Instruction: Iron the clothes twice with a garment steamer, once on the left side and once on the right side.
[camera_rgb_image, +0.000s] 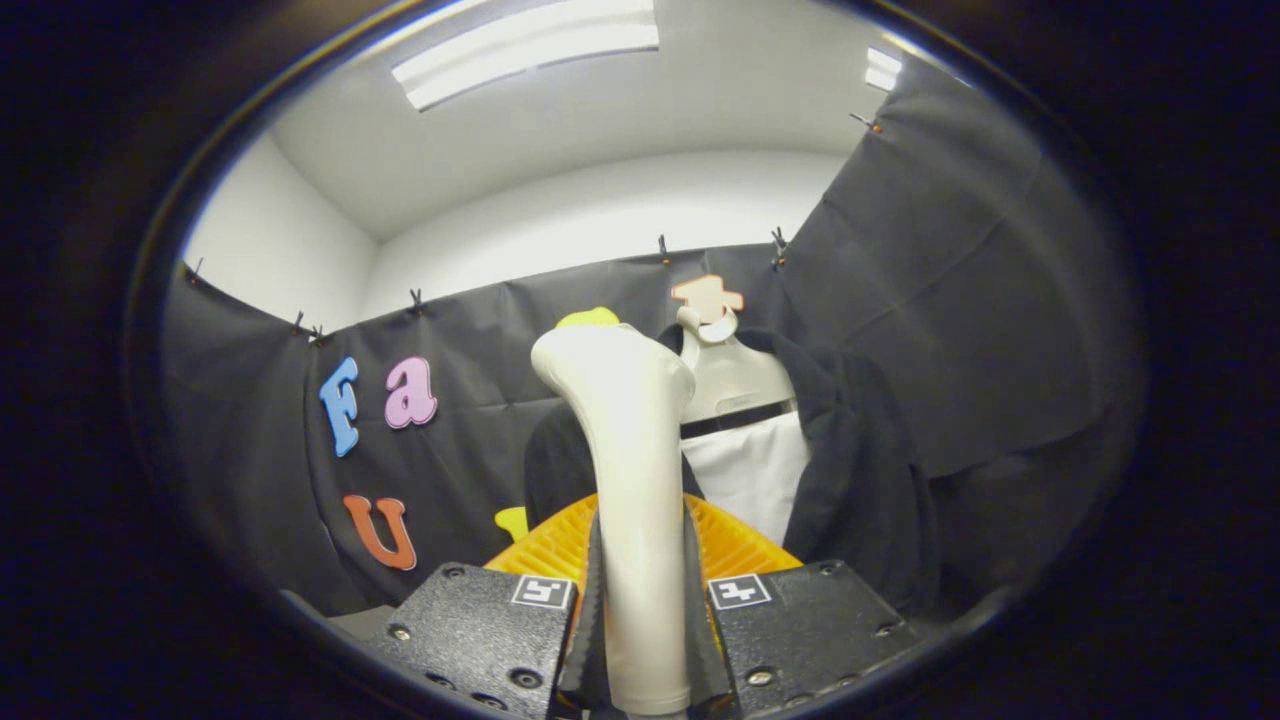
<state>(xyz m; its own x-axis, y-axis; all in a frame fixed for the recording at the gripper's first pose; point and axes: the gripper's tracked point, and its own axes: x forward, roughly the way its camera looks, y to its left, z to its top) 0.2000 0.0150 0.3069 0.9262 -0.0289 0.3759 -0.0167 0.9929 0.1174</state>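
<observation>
You are holding the hand-held gripper (640, 640) with both fingers clamping the handle of the cream garment steamer (628, 470), which is standing upright between them. Just beyond the fingers an orange ribbed piece (740, 545) is showing. Farther off, the dark jacket (850, 470) is hanging open over a white shirt (750, 480) on a hanger (728, 385), against the booth's cloth wall.

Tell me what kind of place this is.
Likely a recording booth set up for garment steaming: black cloth wall clipped up below a white ceiling with a strip light, a dark jacket on a mannequin, and the tool shut on a garment steamer.
</observation>
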